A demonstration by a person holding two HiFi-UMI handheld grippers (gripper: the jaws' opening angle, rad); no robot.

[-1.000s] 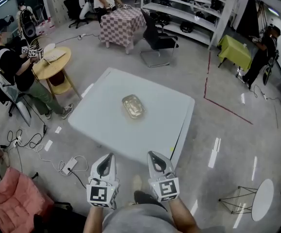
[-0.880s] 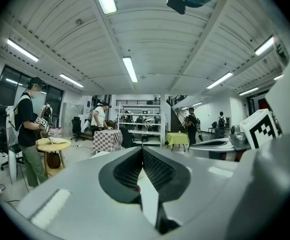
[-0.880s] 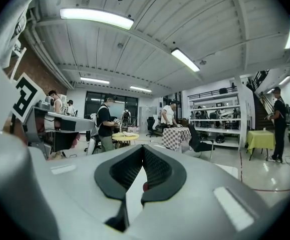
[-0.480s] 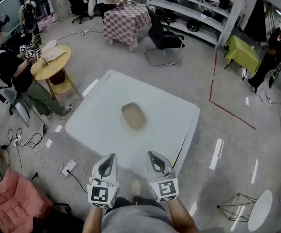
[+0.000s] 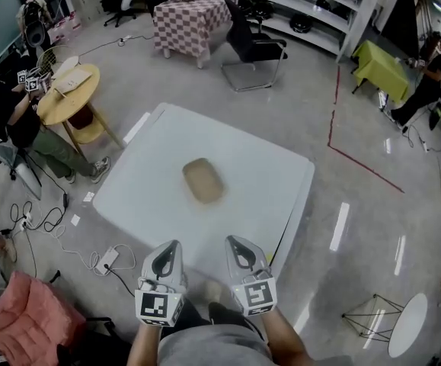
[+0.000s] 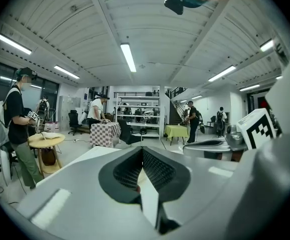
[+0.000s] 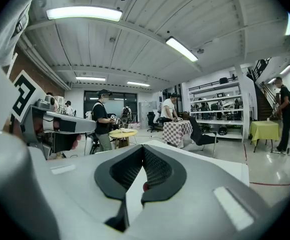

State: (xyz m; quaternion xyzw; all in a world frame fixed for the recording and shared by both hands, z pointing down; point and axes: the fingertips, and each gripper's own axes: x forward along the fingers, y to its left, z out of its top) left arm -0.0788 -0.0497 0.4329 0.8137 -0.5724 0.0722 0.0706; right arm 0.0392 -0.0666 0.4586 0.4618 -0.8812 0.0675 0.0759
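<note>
A white table (image 5: 266,181) is standing in the middle of an open workshop floor. Around it, a person (image 5: 3,113) is sitting by a round wooden table (image 5: 68,97) off to the left. A checkered table (image 5: 190,21) and a black chair (image 5: 254,52) are standing farther back, and a green-covered table (image 5: 380,71) is sitting at the far right. A red line (image 5: 357,162) is running along the floor past the table's right side. A power strip (image 5: 107,260) and a pink cushion (image 5: 22,322) are lying near the left tool (image 5: 173,245). Both tools are hanging side by side at the table's near edge, the right tool (image 5: 232,241) just beside the left. A bare stretch of table top is lying between them and the oblong tan container (image 5: 203,180). In the left gripper view the left tool (image 6: 142,149) is showing its ribbed pads pressed together at the tips, gripping nothing. In the right gripper view the right tool (image 7: 143,148) is clenched the same way, also empty. The container is resting flat near the table's centre, well apart from both tools and somewhat blurred. Its long axis is running from far left to near right.
</note>
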